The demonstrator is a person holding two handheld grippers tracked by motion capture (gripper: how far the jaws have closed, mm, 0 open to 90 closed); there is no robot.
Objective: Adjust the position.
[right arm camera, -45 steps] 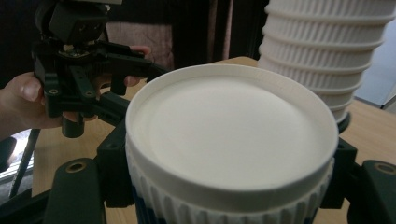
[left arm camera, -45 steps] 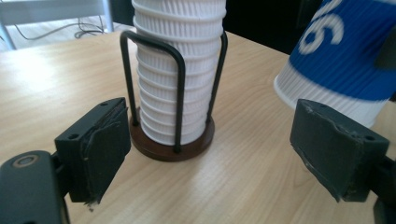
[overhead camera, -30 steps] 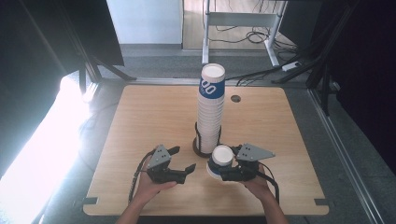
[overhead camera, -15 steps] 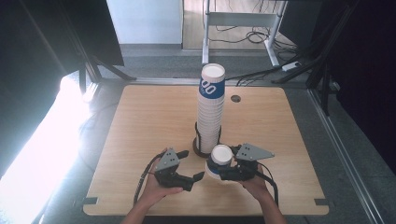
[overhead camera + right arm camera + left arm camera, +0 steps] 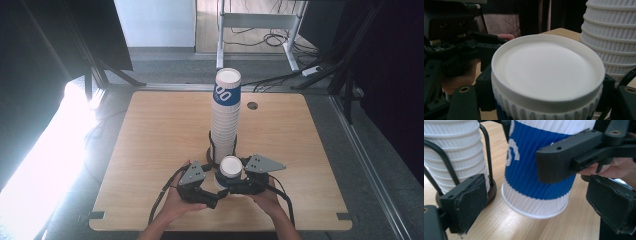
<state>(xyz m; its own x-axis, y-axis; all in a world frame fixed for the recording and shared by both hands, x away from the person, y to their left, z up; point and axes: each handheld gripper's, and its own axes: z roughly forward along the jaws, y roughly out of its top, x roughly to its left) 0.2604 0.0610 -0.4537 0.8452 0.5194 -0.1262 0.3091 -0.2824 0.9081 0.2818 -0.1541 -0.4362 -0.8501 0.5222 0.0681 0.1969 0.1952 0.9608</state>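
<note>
A single blue-and-white ribbed paper cup (image 5: 231, 167) sits upside down at the table's front middle, its flat white base (image 5: 546, 67) facing up. My right gripper (image 5: 235, 187) is shut on this cup, one black jaw pressing on its blue band (image 5: 529, 170). My left gripper (image 5: 216, 196) comes in from the left, and its jaws have just been opening. They stand wide apart now, and its pads (image 5: 469, 202) do not touch the cup. Just behind, a tall stack of the same cups (image 5: 226, 112) stands in a black wire holder (image 5: 486, 152).
The wooden table (image 5: 150, 130) has a small round hole (image 5: 252, 106) near its back right. The cup stack (image 5: 609, 37) rises close beside the held cup. Desk legs and cables (image 5: 270, 35) lie on the floor beyond the table.
The left gripper has moved right towards the held cup, and its jaws have spread wider. The right gripper and the cup have stayed where they were.
</note>
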